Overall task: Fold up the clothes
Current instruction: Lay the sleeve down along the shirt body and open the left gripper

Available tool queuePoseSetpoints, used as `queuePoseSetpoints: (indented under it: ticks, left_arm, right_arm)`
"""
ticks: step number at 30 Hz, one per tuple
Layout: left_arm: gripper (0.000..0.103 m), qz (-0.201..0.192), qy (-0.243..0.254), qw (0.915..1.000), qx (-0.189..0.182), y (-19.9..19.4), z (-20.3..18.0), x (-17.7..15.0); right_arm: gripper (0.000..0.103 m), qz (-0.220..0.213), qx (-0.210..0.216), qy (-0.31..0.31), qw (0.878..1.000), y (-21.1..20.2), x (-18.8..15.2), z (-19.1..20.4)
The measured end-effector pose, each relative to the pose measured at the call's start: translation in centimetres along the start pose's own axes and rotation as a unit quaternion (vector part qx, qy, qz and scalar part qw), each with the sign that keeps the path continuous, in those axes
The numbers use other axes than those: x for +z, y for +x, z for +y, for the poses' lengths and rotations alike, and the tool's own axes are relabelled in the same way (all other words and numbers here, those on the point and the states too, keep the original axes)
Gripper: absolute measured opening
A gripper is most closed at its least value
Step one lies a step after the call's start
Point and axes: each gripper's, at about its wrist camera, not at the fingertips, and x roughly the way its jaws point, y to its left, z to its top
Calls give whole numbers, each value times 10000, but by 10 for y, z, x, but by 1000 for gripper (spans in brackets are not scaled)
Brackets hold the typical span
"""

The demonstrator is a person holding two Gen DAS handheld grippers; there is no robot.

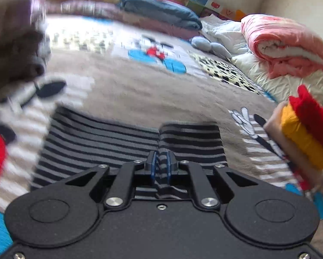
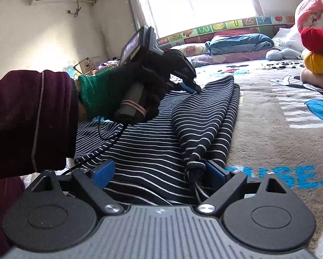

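- A bed (image 2: 269,129) covered with a taupe cartoon-print blanket (image 1: 129,90) is being used as the folding surface; blue lettering is being shown on the blanket near the right gripper.
- A rolled pink quilt (image 1: 286,47) and a folded blue quilt (image 1: 161,8) are being kept at the far side of the bed, below a bright window (image 2: 196,0).
- A black top with thin white stripes (image 2: 144,142) is lying flat on the blanket, with one part folded over and bunched into a ridge (image 2: 206,116) along its right side.
- A stack of folded clothes, red over yellow over beige (image 2: 319,51), is sitting on the blanket well apart from the striped top.
- The left gripper (image 2: 191,87) is being held by a black-gloved hand (image 2: 139,86) with a green cuff and a maroon sleeve (image 2: 27,118); its fingers (image 1: 153,166) are being kept pinched together on a fold of the striped fabric.
- The right gripper (image 2: 159,171) is being held low over the near edge of the top; its blue-padded fingers (image 2: 103,170) are being kept spread wide, the bunched ridge touching the right one.
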Motion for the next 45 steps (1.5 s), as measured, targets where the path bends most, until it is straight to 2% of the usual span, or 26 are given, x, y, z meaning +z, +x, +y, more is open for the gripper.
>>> queuePoseSetpoints:
  ticks: [1,4,8,12,15,19,21,24,29,31,33,35,40,43,45]
  left_arm:
    - [7,-95,164,9998,-32,-5,-5,0]
    - [7,29,724,9968,-340,-2,-32,0]
    - [7,324,1174,9921,-288,30,-61,-2]
    - [7,859,1152,9896,-3,73,-67,-6]
    - [8,871,950,9917,0,76,-64,-1]
    - [9,492,681,9963,-202,39,-58,6]
    - [9,357,637,9968,-315,11,-53,-1]
    - [9,235,646,9965,-481,-30,-44,-18]
    - [9,266,661,9939,-842,-84,-27,-60]
    - [9,349,679,9926,-946,-89,-24,-71]
    - [9,436,764,9923,-875,-85,-25,-77]
    - [9,524,746,9912,-960,-77,-25,-78]
    - [9,557,887,9903,-913,-52,-37,-77]
    - [12,881,1045,9879,-732,-33,-45,-74]
    - [14,802,1145,9873,-759,-25,-51,-62]
  right_arm:
    - [89,-5,-2,9,10000,-1,-1,-1]
    - [89,-4,-40,6,10000,0,-1,-1]
    - [89,49,-48,19,10000,0,-3,-1]
    - [90,149,36,17,9999,0,-6,2]
    - [90,188,62,-18,9998,0,-8,4]
    - [88,104,26,50,9999,-3,-6,2]
    - [87,-71,-105,10,9999,-11,-5,5]
    - [87,-292,-164,-582,9977,-17,-3,19]
    - [91,-552,-135,-1529,9866,-21,0,41]
    - [92,-315,-64,-1418,9894,-11,2,39]
    - [94,39,-125,-1029,9946,-1,0,28]
    - [94,398,-188,-621,9971,8,-2,15]
    - [94,236,-63,-199,9995,1,-1,5]
    - [94,159,-41,-156,9997,0,-2,5]
    - [94,122,-46,-173,9998,-1,-5,7]
